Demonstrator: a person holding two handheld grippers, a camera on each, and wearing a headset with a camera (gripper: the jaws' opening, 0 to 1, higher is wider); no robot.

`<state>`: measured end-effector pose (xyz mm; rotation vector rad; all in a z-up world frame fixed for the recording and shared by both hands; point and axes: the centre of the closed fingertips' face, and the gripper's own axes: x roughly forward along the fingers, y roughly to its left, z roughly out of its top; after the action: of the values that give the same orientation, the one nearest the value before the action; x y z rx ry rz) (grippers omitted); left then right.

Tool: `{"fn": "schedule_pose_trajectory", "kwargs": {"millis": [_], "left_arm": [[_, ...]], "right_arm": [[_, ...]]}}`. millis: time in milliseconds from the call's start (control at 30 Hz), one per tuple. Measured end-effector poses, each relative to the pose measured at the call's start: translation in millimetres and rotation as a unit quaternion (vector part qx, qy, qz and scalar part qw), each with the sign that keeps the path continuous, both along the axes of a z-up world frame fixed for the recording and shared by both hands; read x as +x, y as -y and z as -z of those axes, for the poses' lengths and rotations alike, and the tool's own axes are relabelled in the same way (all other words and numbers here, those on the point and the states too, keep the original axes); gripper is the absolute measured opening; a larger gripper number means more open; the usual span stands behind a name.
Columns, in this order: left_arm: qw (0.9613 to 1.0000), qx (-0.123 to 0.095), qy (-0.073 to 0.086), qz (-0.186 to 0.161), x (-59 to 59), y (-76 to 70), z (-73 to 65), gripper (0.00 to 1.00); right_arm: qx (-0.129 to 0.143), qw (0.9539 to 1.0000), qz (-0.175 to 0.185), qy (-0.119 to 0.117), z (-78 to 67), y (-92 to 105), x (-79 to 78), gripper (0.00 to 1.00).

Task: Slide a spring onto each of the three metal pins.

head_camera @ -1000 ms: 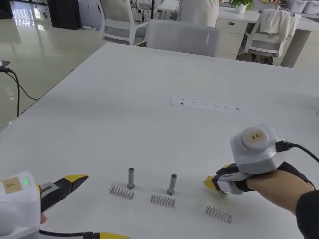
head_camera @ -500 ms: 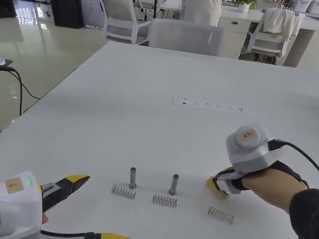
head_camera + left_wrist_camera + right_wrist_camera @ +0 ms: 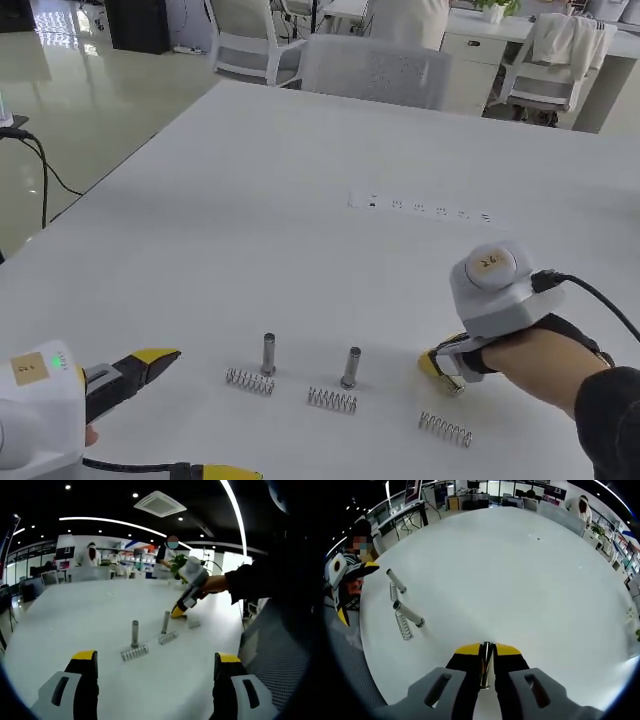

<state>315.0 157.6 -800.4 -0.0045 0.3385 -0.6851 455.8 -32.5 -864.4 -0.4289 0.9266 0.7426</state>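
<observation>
At white table [image 3: 300, 200], right gripper [image 3: 440, 368] clamps pin [image 3: 485, 674]; chairs [image 3: 370, 72], perhaps desks [image 3: 470, 45], beyond.

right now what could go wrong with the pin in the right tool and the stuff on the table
1. The pin sits in a thin pinch between the right tool's shut jaws, so it may twist or slip as it's set down.
2. The standing pin nearest the open left tool seems to stand free, with a spring at its foot. Reaching for that spring could topple it.
</observation>
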Motion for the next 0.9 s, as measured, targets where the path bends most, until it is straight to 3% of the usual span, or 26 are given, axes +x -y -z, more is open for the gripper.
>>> {"fn": "schedule_pose_trajectory", "kwargs": {"millis": [233, 400, 900], "left_arm": [[1.0, 0.0, 0.001, 0.001, 0.4, 0.6, 0.2, 0.93], [1.0, 0.0, 0.002, 0.001, 0.3, 0.8, -0.3, 0.93], [1.0, -0.001, 0.008, 0.004, 0.7, 2.3, -3.0, 0.93]], "right_arm": [[-0.012, 0.9999, 0.01, -0.004, 0.6, 0.1, -1.1, 0.06], [0.013, 0.9992, 0.034, -0.015, 0.0, 2.2, -2.8, 0.05], [0.036, 0.9991, 0.008, 0.023, -33.5, -1.9, -16.6, 0.05]]}}
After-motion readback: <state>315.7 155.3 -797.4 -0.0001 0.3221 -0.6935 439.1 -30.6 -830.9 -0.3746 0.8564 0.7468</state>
